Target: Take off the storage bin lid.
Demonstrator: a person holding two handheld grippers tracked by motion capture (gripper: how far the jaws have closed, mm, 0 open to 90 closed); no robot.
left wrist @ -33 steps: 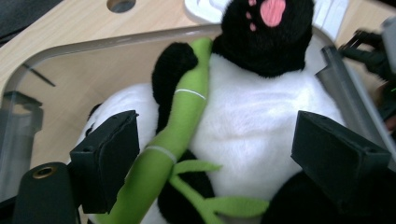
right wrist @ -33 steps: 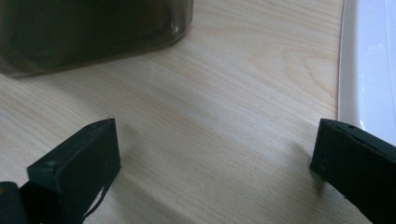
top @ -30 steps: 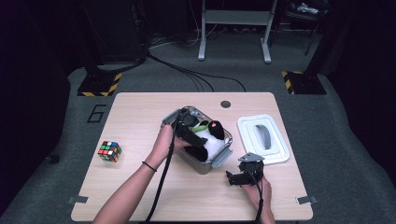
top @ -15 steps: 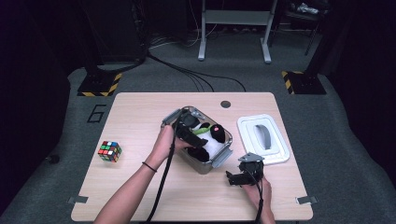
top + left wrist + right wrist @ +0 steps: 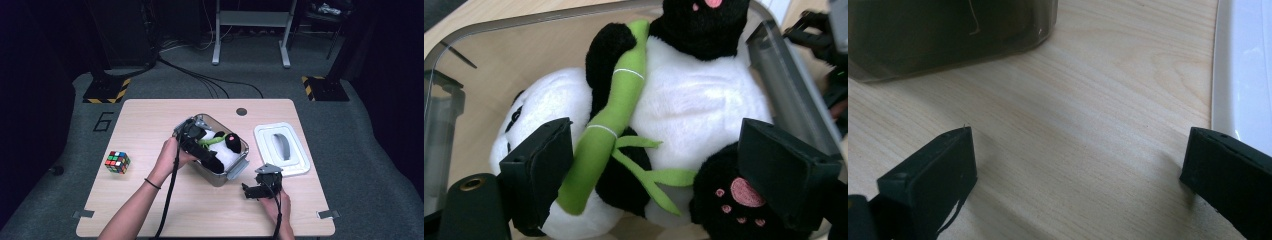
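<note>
A black-and-white panda plush [image 5: 222, 145] [image 5: 694, 105] hugging a green bamboo stalk [image 5: 614, 120] lies inside a clear grey box [image 5: 239, 167] [image 5: 779, 95] at the table's middle. My left gripper [image 5: 205, 152] [image 5: 656, 175] hangs over the box, pointing down at the plush. Its jaws stand wide, one beside the head and bamboo, the other over a paw, without squeezing the plush. My right gripper [image 5: 252, 191] [image 5: 1078, 175] rests low over bare wood in front of the box, open and empty.
A white lid [image 5: 280, 147] [image 5: 1248, 75] with a grey handle lies right of the box, close to my right gripper. A Rubik's cube [image 5: 117, 162] sits near the table's left edge. The box's clasps stick out at its corners.
</note>
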